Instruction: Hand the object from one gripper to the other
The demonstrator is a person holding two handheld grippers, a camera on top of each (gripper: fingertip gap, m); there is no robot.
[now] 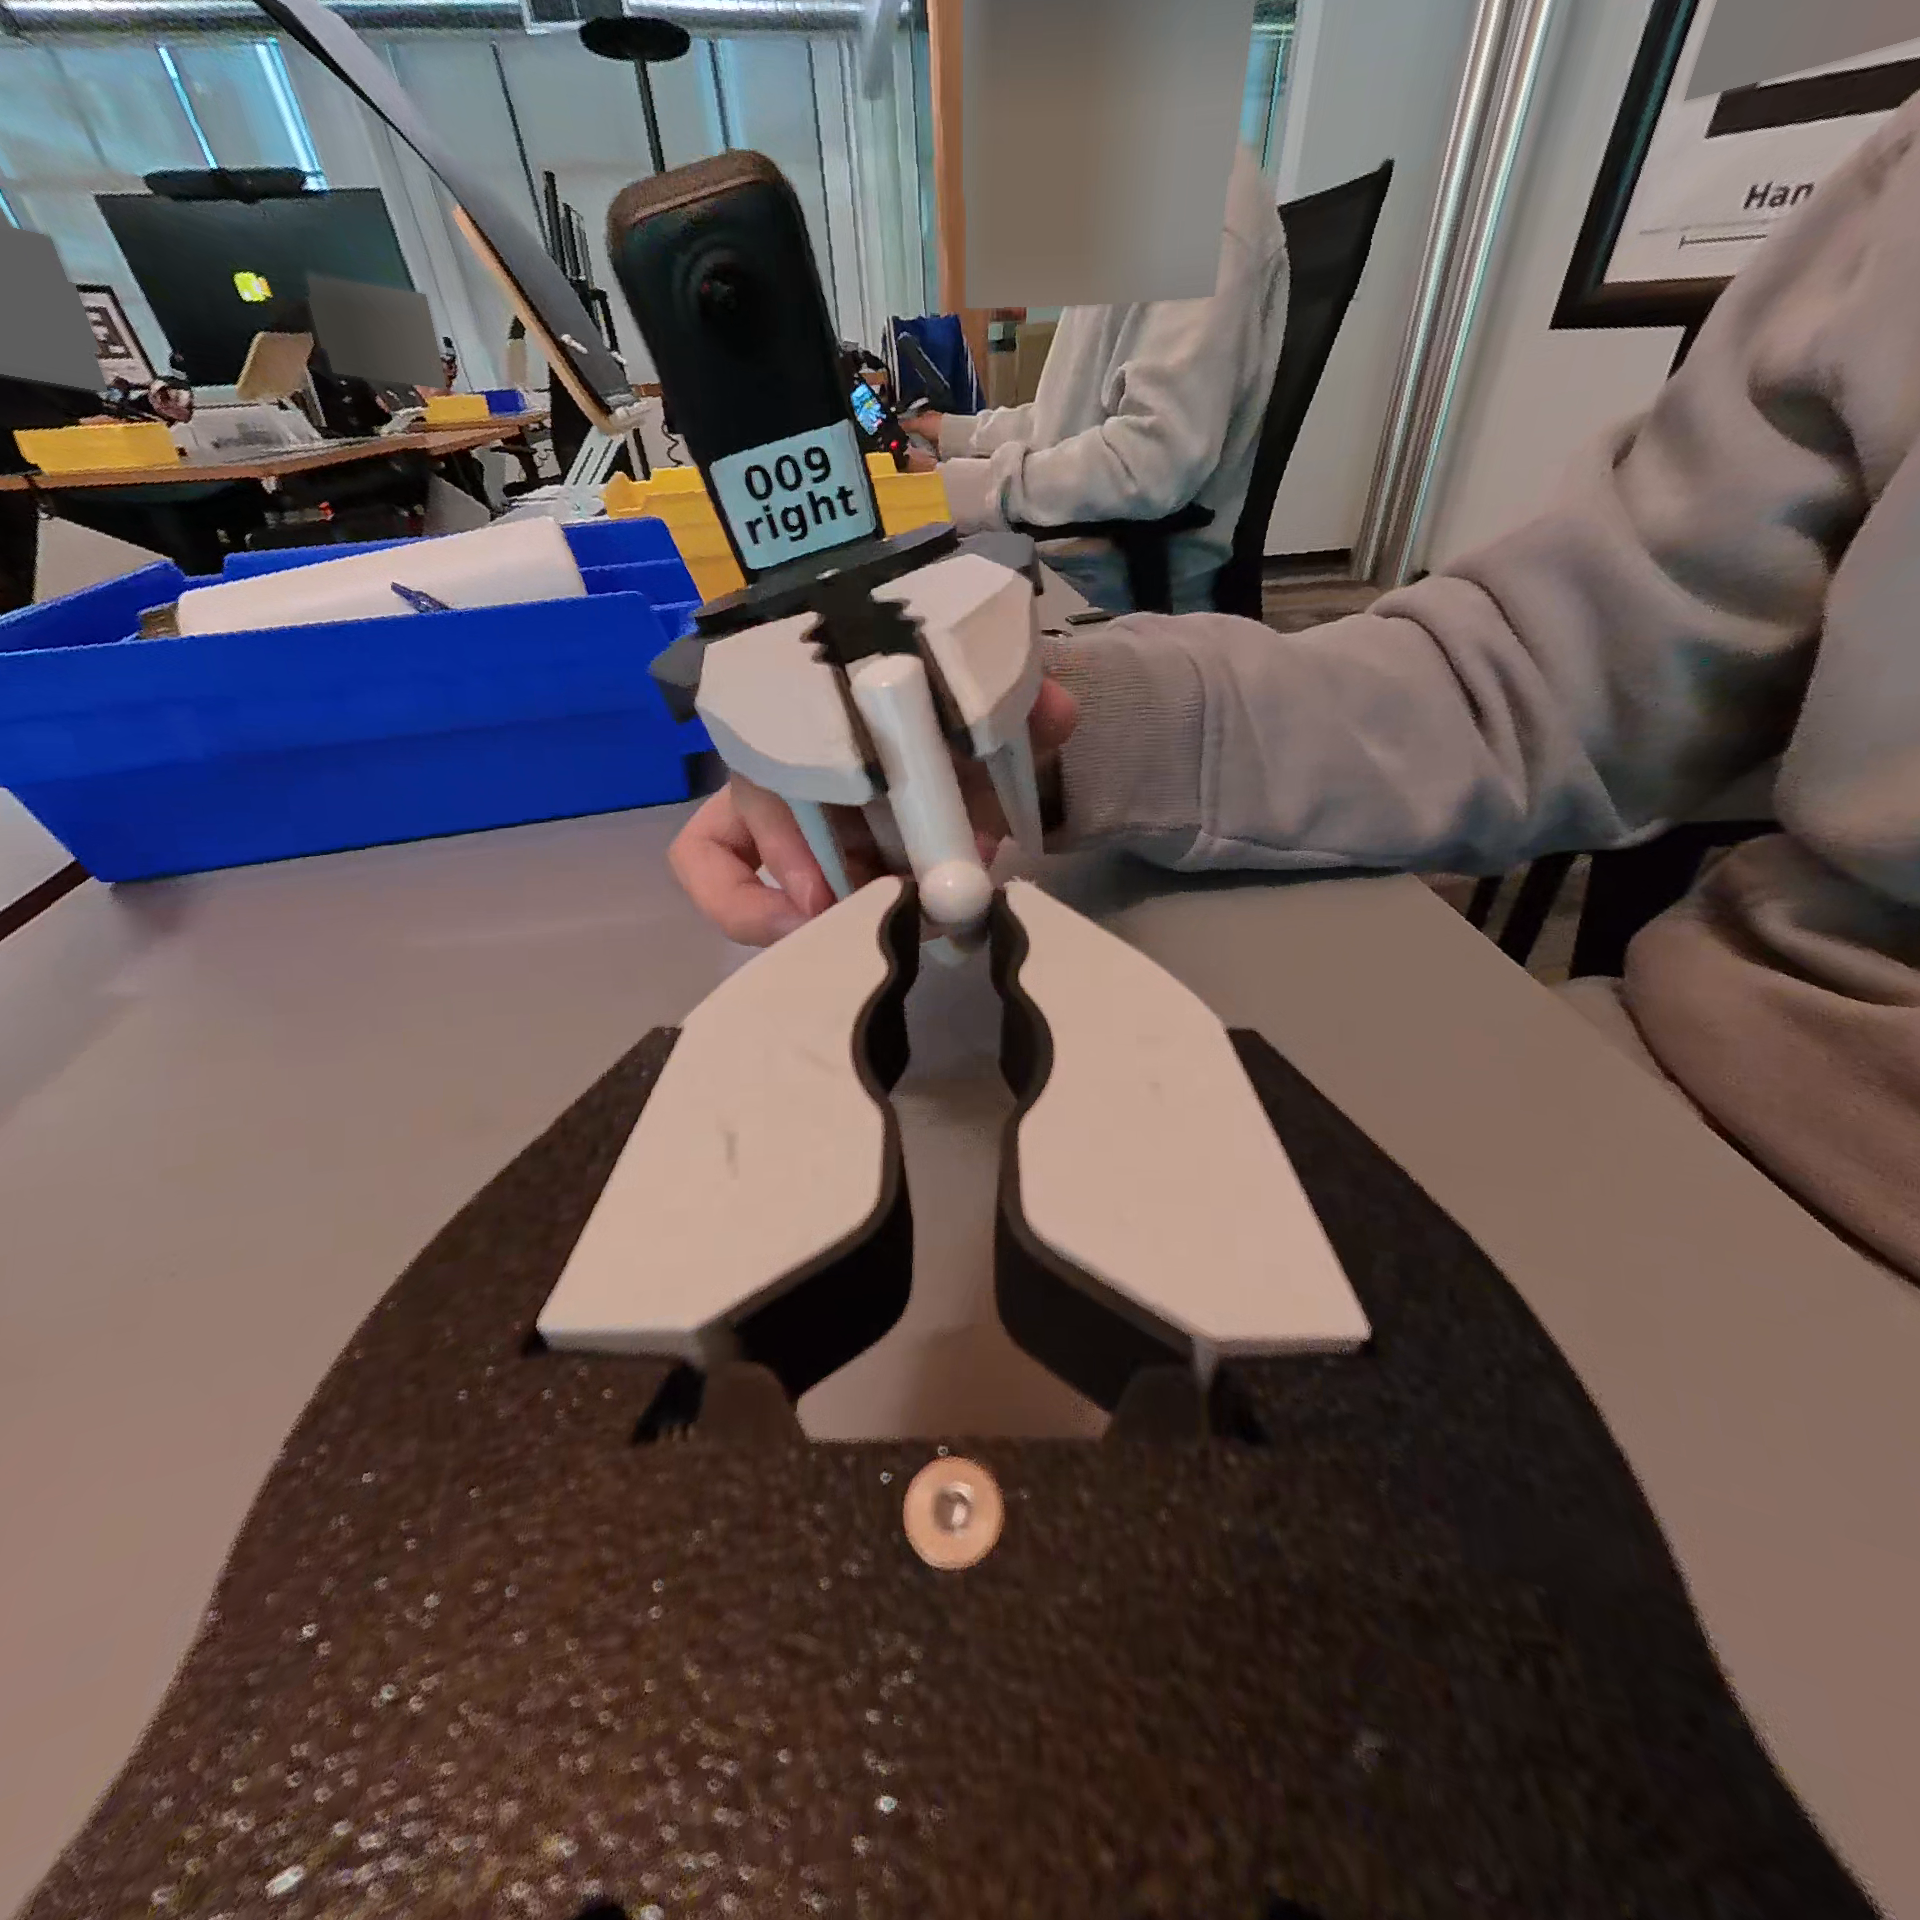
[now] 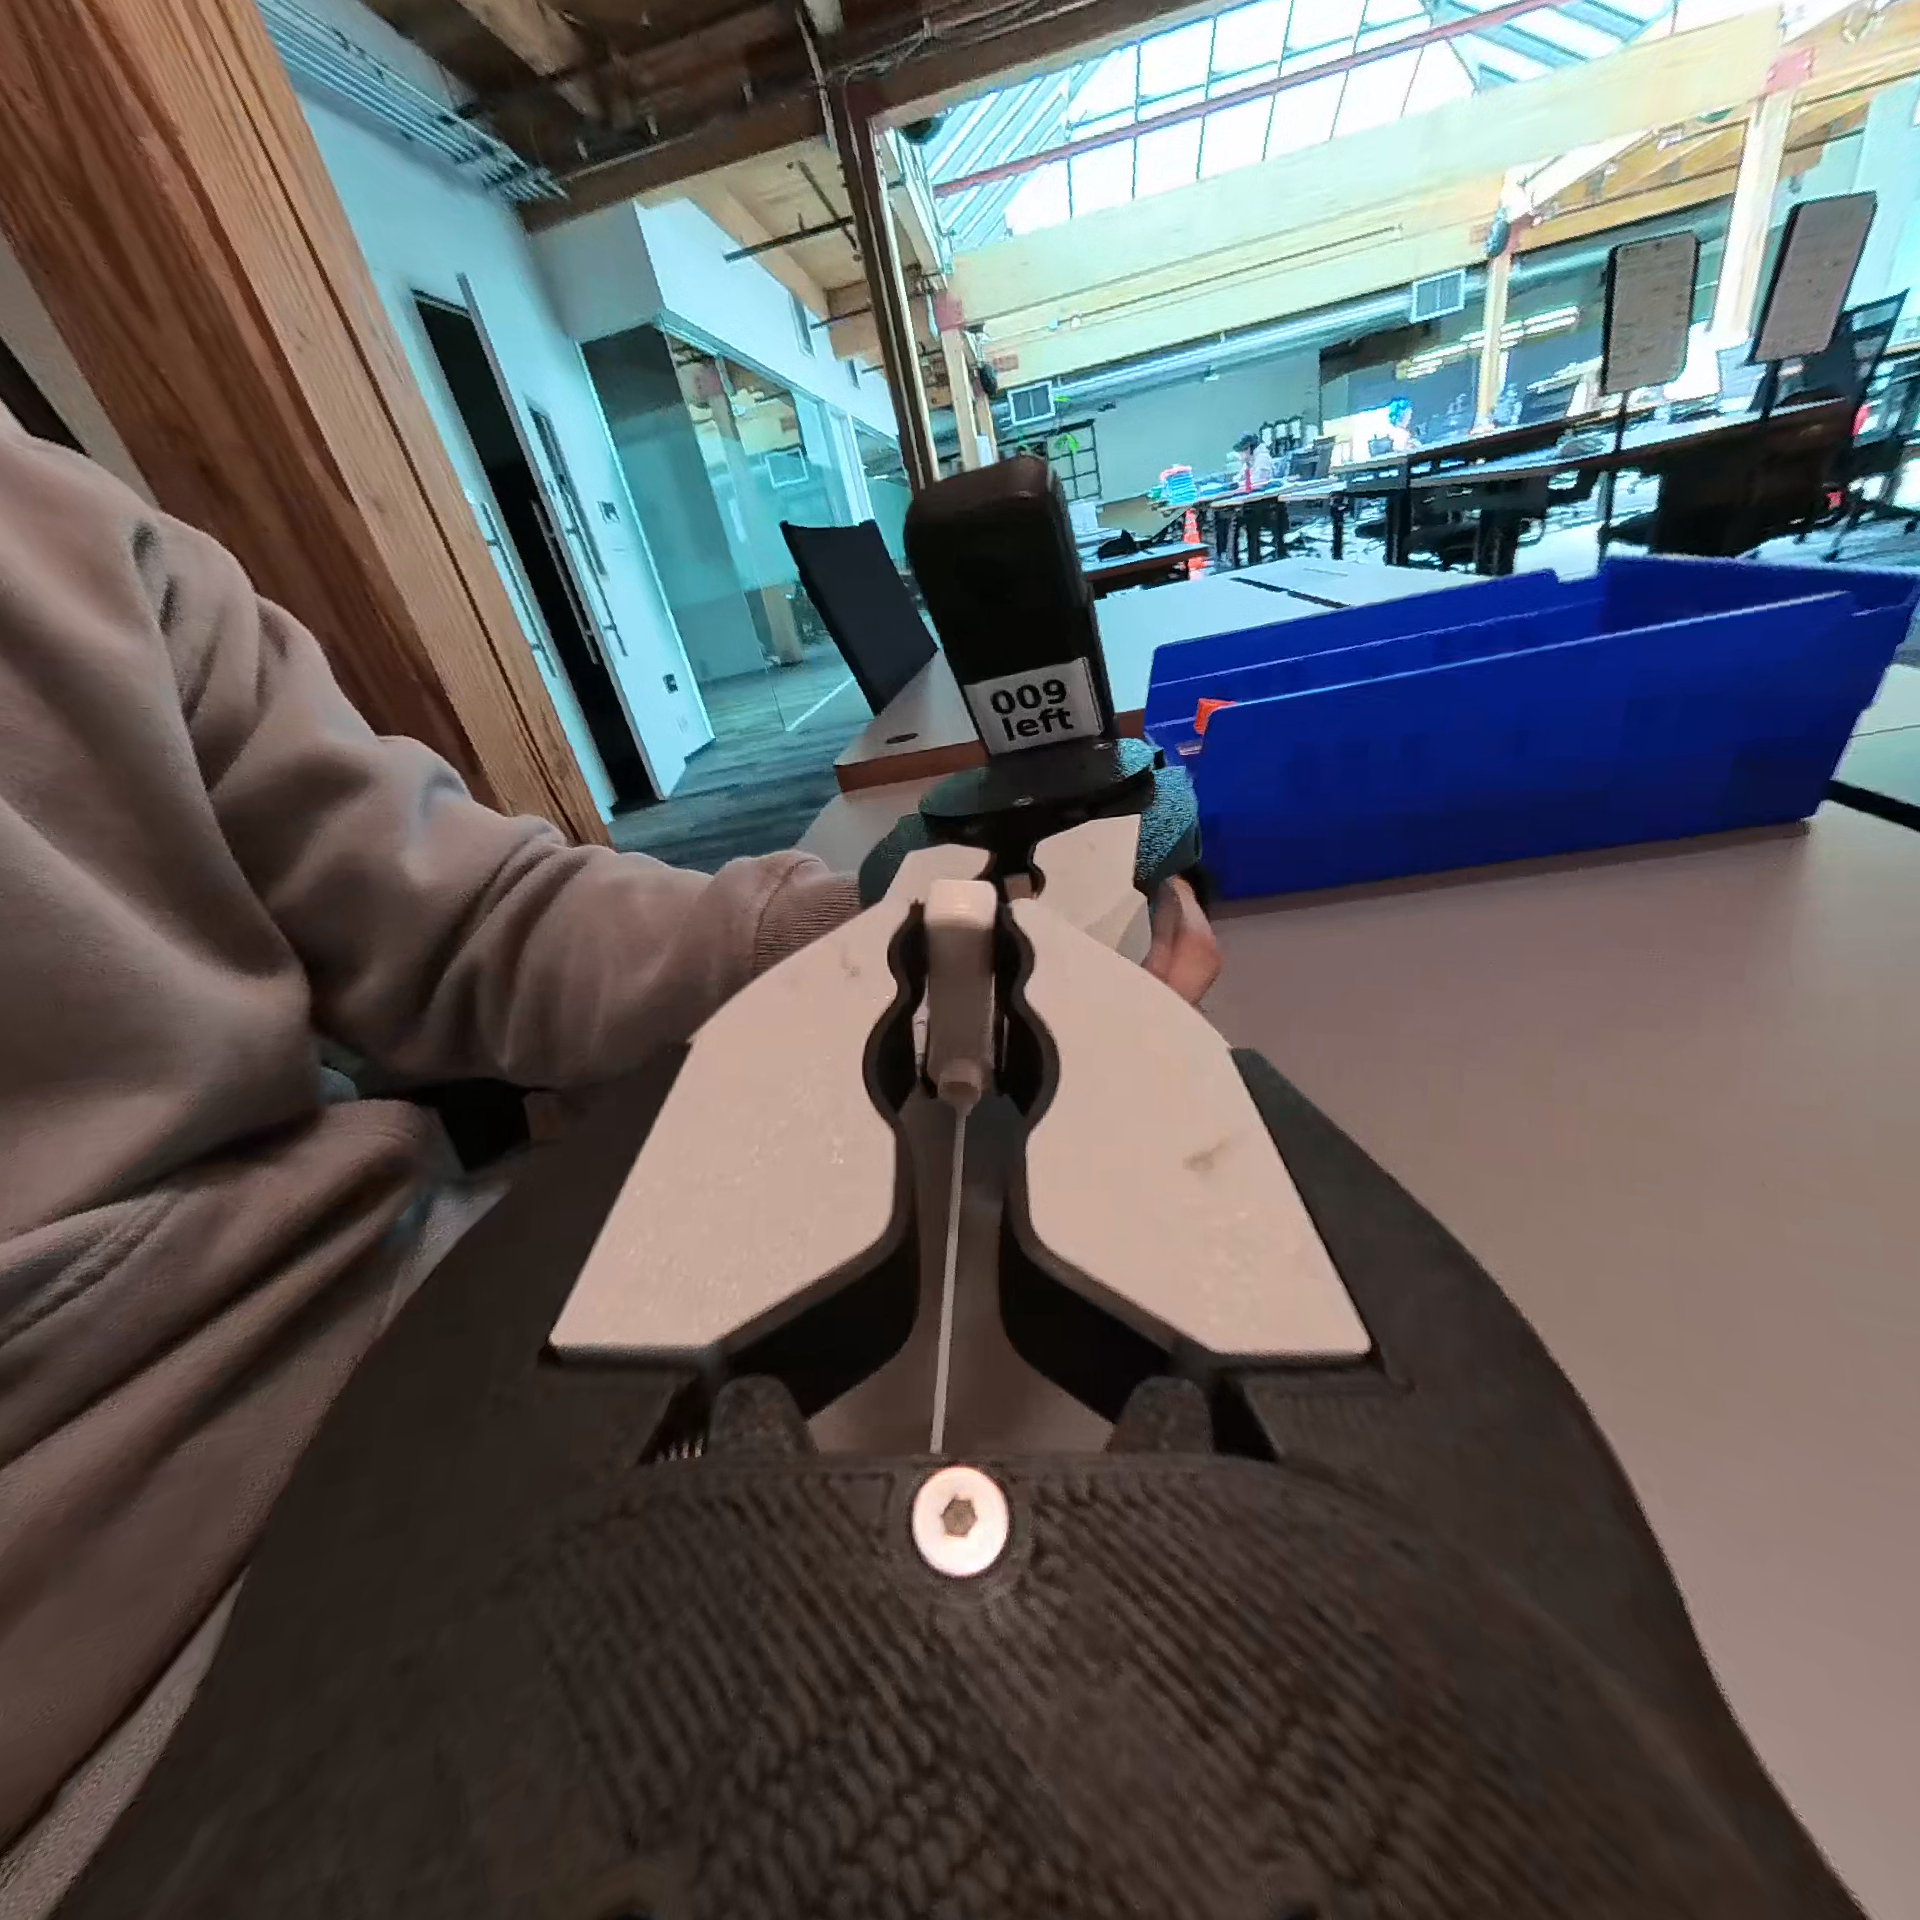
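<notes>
The object is a white pen-like tool (image 1: 914,774) with a thick handle, a rounded end and a thin white rod (image 2: 951,1278). It is held in the air between the two grippers, which face each other over the grey table (image 1: 343,1039). My right gripper (image 2: 956,920) is shut on the handle (image 2: 956,966), and the rod points back toward its camera. It also shows in the left wrist view (image 1: 878,675). My left gripper (image 1: 956,909) has its tips close against both sides of the rounded end (image 1: 956,891). It also shows in the right wrist view (image 2: 1013,868), partly hidden.
A blue bin (image 1: 343,707) with white items stands at the back of the table; it also shows in the right wrist view (image 2: 1507,727). The holder's grey sleeves (image 1: 1455,644) reach in from the side. Another person sits at a desk behind (image 1: 1132,416). A wooden post (image 2: 208,364) stands close. The grippers are tip to tip, or close to it.
</notes>
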